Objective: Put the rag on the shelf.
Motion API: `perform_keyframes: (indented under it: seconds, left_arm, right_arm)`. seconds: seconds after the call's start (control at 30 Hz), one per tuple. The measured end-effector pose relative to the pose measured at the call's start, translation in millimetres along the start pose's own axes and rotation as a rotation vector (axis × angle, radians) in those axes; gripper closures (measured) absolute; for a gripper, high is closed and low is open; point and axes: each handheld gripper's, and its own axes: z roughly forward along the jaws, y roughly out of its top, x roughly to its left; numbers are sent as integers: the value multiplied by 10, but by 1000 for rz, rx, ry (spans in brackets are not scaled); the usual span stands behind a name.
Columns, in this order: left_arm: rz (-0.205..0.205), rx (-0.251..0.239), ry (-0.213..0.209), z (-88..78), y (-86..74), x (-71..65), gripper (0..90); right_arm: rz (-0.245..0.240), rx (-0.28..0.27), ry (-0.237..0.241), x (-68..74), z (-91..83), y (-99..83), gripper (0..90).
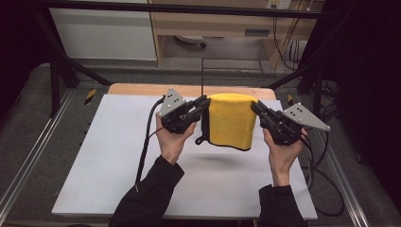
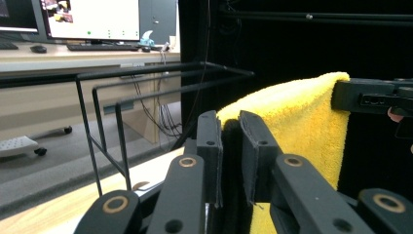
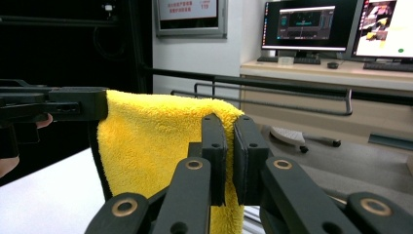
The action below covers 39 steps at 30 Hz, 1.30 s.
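A yellow towel with a dark edge hangs folded in the air above the white mat, stretched between both grippers. My left gripper is shut on its left top corner, and my right gripper is shut on its right top corner. In the left gripper view the jaws pinch the towel, with the other gripper holding the far corner. In the right gripper view the towel drapes down from my closed jaws toward the other gripper.
A thin black wire rack stands just beyond the table's far edge, close behind the towel. A wooden table edge shows past the mat. Desks with monitors stand farther off. Cables trail from both grippers.
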Motion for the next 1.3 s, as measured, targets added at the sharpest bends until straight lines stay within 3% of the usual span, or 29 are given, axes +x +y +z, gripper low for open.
perform_keyframes:
  seconds: [0.8, 1.3]
  left_arm:
    - [10, -100, 22, 114, 428, 65, 796]
    - [37, -141, 38, 214, 720, 89, 797]
  right_arm:
    - [-28, -97, -42, -47, 134, 421, 852]
    - [-36, -137, -66, -126, 214, 679, 851]
